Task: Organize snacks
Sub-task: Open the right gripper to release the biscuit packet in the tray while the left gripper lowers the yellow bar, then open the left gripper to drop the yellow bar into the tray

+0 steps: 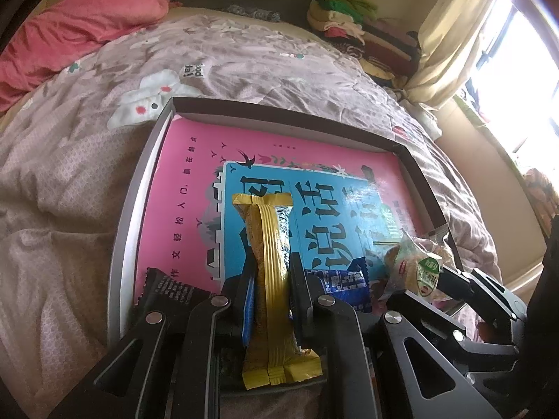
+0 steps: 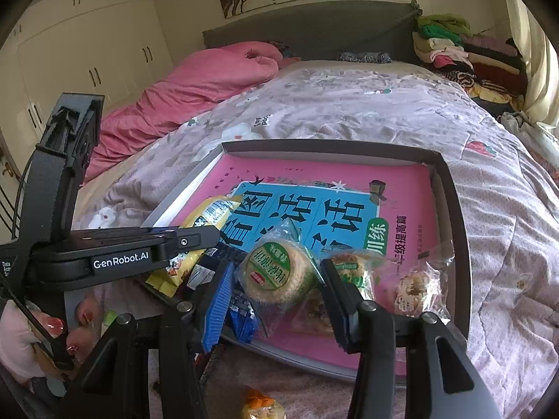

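The left gripper (image 1: 270, 279) is clamped on a yellow bar (image 1: 270, 244), a long crinkled foil packet with a ribbed gold seam down its middle; its crimped ends stick out ahead of and behind the jaws. The right gripper (image 2: 276, 289) has its jaws part-way apart around a round cake (image 2: 276, 272) in clear, glossy wrap with a green label. The cake sits between the fingers, but I cannot tell whether the pads press on it.

Both snacks hang over a shallow cardboard tray (image 2: 450, 188) with dark outer walls and pale inner ones, lying on the bed (image 2: 349, 111). A smooth pink and blue book cover (image 2: 401, 181) lines its floor.

Just right of the right jaws lie a second cake (image 2: 353, 269) and a ring-shaped pastry (image 2: 415, 289), both in crinkly clear wrap. Under and left of those jaws lies a blue packet (image 2: 241, 317). Left of the left jaws, a black wrapper (image 1: 167, 289) with a zigzag edge rests at the tray's near rim. Another orange-topped snack (image 2: 260, 406) lies on the quilt, behind the right jaws.

The quilt is soft, rumpled, pale mauve with white prints. Beyond the tray are a pink duvet (image 2: 195, 87) and folded clothes (image 2: 454, 49).
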